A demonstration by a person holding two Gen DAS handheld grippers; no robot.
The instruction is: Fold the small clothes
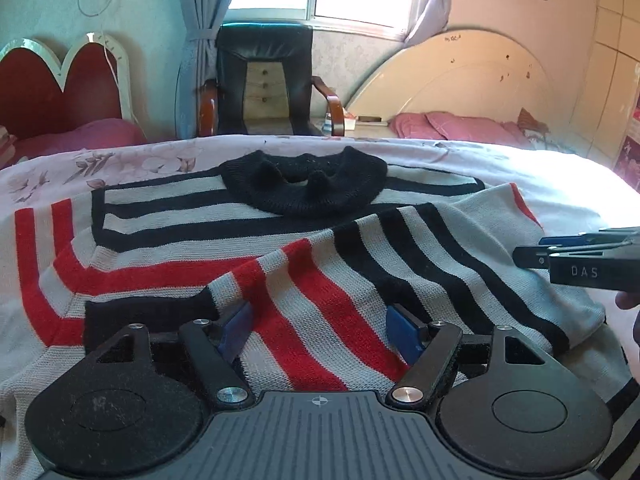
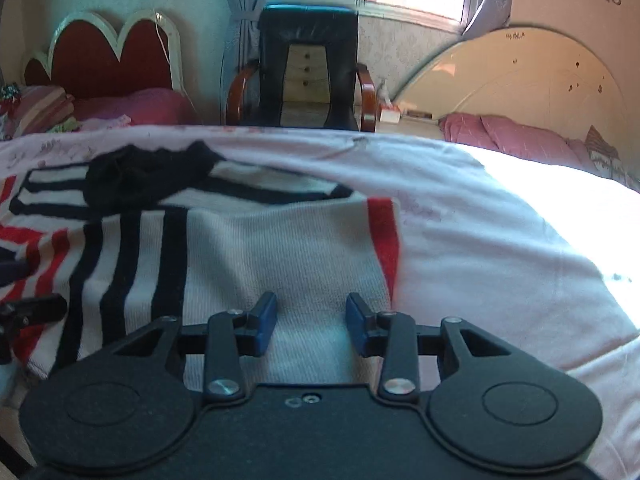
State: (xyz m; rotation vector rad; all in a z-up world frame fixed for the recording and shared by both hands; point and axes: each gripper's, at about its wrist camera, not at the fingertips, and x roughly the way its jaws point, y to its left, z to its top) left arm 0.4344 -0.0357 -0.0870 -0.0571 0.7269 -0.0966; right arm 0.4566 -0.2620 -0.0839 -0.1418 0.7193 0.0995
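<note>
Sweater point(image 1: 304, 264) apparently beneath gripper point(image 1: 320, 328).

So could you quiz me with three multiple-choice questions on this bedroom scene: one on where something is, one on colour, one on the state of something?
1. Where does the striped sweater lie?
A. on the armchair
B. on the bed
C. on the floor

2. What colour is the sweater's collar?
A. black
B. red
C. blue

3. How does the right hand-held gripper stand?
A. clamped on a pillow
B. holding a book
C. open over the sweater, gripping nothing

Answers:
1 B, the sweater is spread across the floral bed cover.
2 A, the knitted collar is black, above black, red and pale stripes.
3 C, a gap shows between its blue fingers, with pale knit seen through it.
</note>
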